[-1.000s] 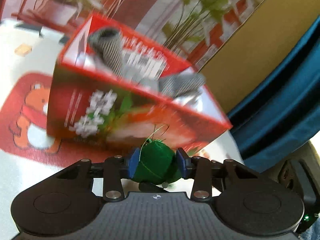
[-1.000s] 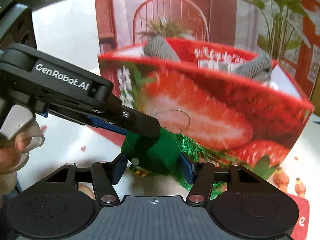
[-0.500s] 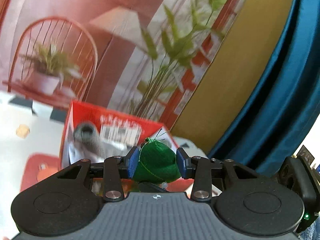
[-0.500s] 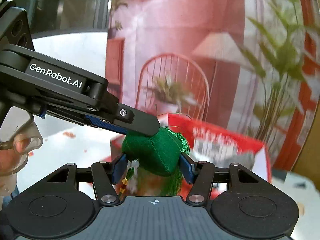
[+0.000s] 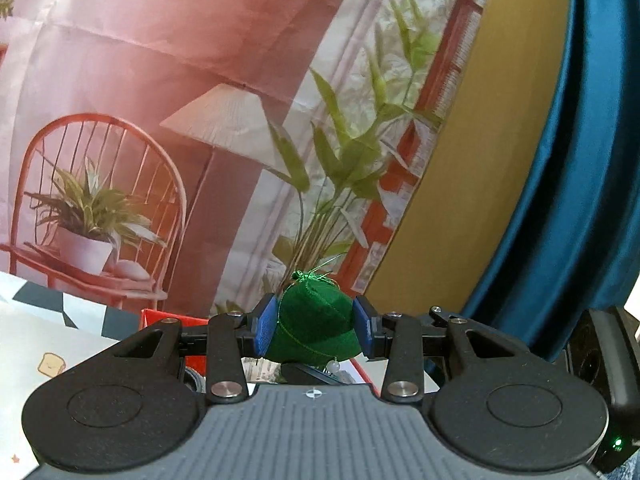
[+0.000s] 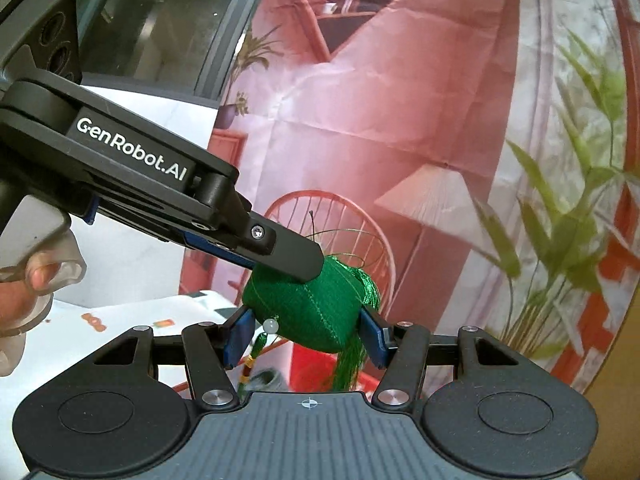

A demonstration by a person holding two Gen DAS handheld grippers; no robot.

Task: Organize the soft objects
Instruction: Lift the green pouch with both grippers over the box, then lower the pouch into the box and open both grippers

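Together left gripper (image 5: 315,328), right gripper (image 6: 305,335) pinching green sachet (image 6: 308,312), tassel hanging downward

Staged set: printed-room backdrop (image 5: 200,120)

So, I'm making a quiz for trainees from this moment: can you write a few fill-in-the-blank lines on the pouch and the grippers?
1. The pouch is ____ in colour.
2. It is clamped by ____ grippers at once: the left gripper and the right gripper.
3. A small white ____ hangs at the pouch's lower edge.
4. Under the pouch, the box shows a ____ rim.

Missing words: green; two; bead; red
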